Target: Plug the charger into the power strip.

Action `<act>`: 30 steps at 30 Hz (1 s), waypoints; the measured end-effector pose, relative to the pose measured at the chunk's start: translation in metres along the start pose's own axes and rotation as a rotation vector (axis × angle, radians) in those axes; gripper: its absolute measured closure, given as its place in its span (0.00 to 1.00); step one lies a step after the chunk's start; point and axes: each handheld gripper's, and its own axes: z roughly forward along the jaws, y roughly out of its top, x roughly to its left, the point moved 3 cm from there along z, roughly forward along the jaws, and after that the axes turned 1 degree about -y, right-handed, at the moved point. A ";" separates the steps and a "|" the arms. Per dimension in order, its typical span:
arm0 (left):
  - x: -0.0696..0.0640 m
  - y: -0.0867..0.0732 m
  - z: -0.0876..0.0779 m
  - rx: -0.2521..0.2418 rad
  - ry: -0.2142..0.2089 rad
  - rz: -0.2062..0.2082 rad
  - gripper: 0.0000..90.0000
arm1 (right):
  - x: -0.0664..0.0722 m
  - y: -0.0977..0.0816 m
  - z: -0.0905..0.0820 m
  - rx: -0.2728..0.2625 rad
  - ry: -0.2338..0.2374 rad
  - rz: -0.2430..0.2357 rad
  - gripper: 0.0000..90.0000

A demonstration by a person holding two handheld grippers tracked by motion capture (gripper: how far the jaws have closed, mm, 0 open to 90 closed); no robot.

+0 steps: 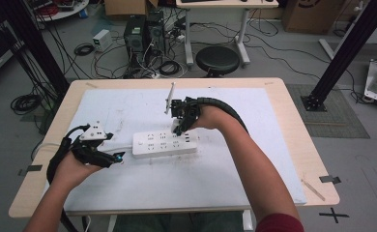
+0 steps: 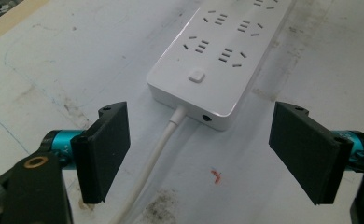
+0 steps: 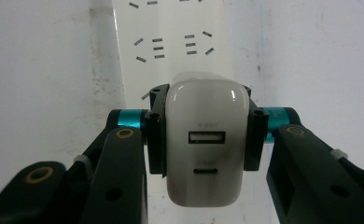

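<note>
Two claws work over a white worktop (image 1: 225,183) in the high view: the left claw (image 1: 119,157) lies just off the left end of a white power strip (image 1: 163,143), and the right claw (image 1: 178,126) stands over the strip's right part.

In the left gripper view, the left claw (image 2: 203,149) is spread wide, released, facing the strip's switch end (image 2: 196,77) and cord (image 2: 157,154).

In the right gripper view, the right claw (image 3: 203,140) is clenched on a white charger (image 3: 204,144), its ports facing the camera, above the strip (image 3: 171,42).

Your left gripper (image 2: 199,154) sits low with its jaws spread wide, nothing between them. Your right gripper (image 3: 203,140) points down, forearm reaching forward, jaws clamped on both sides of a charger (image 3: 204,144).
</note>
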 end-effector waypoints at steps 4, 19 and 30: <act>0.002 -0.001 -0.002 -0.009 0.003 -0.003 0.23 | -0.005 0.007 0.008 0.030 0.019 -0.048 0.70; 0.007 -0.008 -0.001 -0.021 0.003 -0.023 0.23 | -0.010 0.011 0.028 0.086 0.045 -0.062 0.70; 0.006 -0.007 0.002 -0.025 -0.002 -0.021 0.23 | -0.012 0.012 0.032 0.058 0.062 -0.079 0.71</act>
